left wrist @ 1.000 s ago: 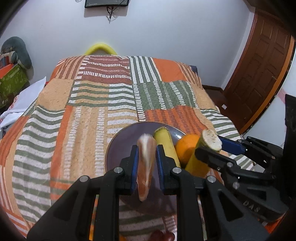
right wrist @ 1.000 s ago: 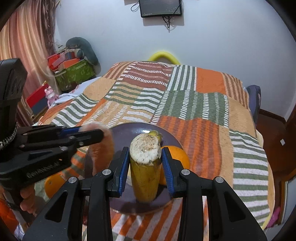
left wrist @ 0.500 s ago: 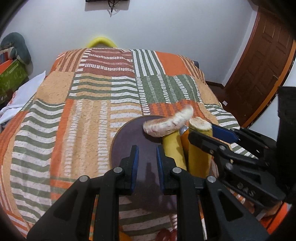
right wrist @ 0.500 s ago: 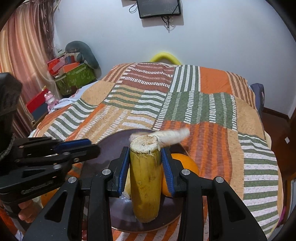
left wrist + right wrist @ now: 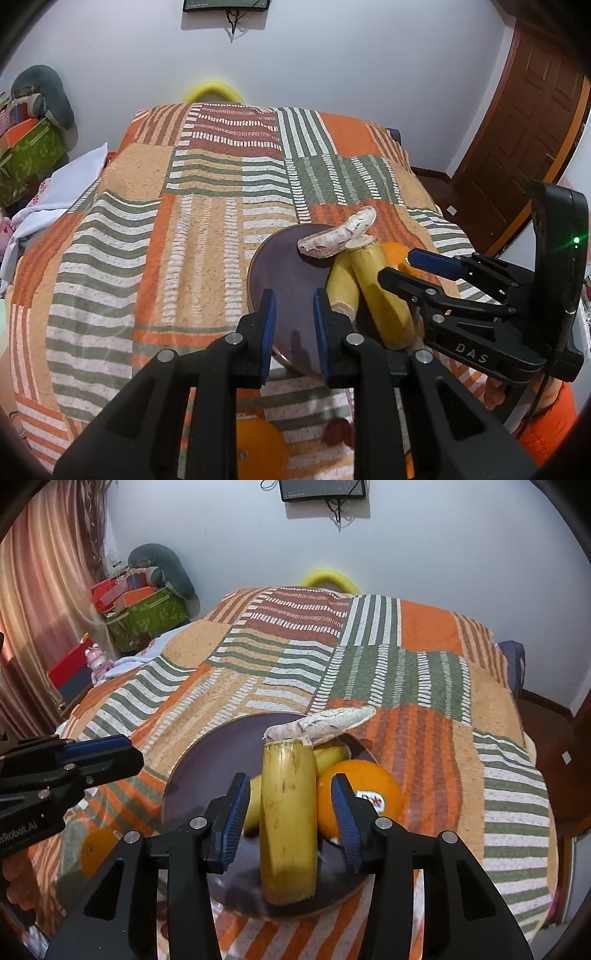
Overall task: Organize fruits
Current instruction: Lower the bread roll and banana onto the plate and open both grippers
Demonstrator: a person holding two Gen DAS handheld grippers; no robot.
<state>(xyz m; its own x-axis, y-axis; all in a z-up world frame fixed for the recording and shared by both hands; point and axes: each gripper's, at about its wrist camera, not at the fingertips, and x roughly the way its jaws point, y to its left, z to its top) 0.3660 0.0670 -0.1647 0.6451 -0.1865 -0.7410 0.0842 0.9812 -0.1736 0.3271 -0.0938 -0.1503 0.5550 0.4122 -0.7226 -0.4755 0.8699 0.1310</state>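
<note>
A dark purple plate [image 5: 284, 266] [image 5: 221, 760] lies on the striped bedspread. On it are two yellow banana pieces, an orange [image 5: 369, 786] with a sticker, and a whitish peeled piece [image 5: 336, 234] [image 5: 325, 720] lying across the bananas' far ends. My right gripper [image 5: 290, 781] [image 5: 397, 266] straddles the nearer banana piece [image 5: 288, 812] [image 5: 380, 291]. Its jaws are opening and both pads stand clear of the peel. My left gripper [image 5: 294, 299] [image 5: 135, 751] hovers over the plate's near left part. Its jaws are opening a little, with nothing between them.
A second orange [image 5: 258, 446] [image 5: 98, 849] and a small red fruit [image 5: 338, 430] lie on the bedspread in front of the plate. Boxes and a plush toy [image 5: 147, 602] stand left of the bed. A wooden door [image 5: 532, 140] is at the right.
My left gripper let go of the peeled piece, which now rests on the bananas, and drew back to the left. My right gripper's pads parted from the banana piece, which tipped onto the plate.
</note>
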